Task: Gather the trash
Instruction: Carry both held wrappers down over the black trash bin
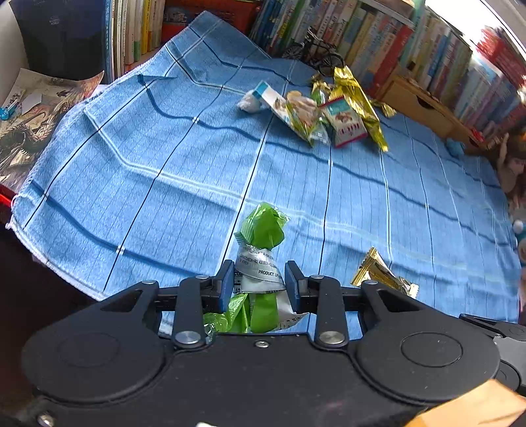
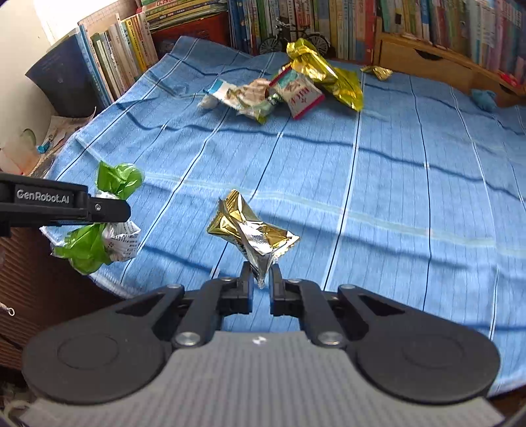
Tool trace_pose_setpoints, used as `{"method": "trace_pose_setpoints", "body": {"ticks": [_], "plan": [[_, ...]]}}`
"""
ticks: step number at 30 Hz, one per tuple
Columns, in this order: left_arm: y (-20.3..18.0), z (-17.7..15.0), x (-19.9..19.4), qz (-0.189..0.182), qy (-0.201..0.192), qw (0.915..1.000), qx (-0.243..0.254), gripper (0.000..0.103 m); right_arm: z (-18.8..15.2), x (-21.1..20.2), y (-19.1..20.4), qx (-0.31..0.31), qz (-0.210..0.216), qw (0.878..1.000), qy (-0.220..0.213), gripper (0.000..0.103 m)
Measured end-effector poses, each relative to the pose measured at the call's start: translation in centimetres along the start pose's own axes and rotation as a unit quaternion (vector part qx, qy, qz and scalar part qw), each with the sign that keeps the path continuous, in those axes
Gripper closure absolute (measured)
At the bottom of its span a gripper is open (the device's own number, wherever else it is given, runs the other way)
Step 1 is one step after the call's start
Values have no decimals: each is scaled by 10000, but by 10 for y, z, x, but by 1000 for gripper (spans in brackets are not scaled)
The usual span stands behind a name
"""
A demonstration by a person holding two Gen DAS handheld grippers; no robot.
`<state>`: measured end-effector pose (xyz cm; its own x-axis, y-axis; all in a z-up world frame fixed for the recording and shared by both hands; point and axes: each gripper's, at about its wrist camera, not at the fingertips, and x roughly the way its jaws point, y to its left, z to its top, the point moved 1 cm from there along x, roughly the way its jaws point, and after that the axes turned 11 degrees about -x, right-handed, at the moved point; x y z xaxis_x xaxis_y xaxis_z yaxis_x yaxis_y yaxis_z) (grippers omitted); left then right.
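Note:
My left gripper (image 1: 259, 279) is shut on a crumpled green and silver wrapper (image 1: 263, 230), held above the near edge of the blue striped cloth (image 1: 164, 157). The same green wrapper (image 2: 108, 210) shows at the left of the right wrist view, under the left gripper's black fingers (image 2: 98, 207). My right gripper (image 2: 262, 279) is shut on a gold and silver foil wrapper (image 2: 253, 230), pinched by its lower corner; this gold wrapper (image 1: 378, 272) also shows low right in the left wrist view. A pile of wrappers (image 1: 325, 111) (image 2: 289, 85) lies at the far side of the cloth.
Rows of books (image 2: 296, 19) line the far edge, with a small model bicycle (image 2: 296, 36) before them. A wooden drawer box (image 2: 427, 62) stands far right, with a small gold wrapper (image 2: 376, 70) beside it. Papers (image 1: 33, 115) lie left of the cloth.

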<state>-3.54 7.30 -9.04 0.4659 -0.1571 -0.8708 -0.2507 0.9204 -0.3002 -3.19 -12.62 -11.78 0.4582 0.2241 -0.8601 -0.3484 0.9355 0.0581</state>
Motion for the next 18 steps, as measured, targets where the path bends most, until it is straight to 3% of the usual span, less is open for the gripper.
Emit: {"method": "trace_pose_setpoints", "body": {"ticks": [8,18], "plan": [[35,-44,-15,103,45,9998,-177,72,-32,-11,31,-250,145,9995,83,90],[70,-116,-21,577,257,9962,-599,72,-88,-20,50,-656,515,9958,375,90]]}}
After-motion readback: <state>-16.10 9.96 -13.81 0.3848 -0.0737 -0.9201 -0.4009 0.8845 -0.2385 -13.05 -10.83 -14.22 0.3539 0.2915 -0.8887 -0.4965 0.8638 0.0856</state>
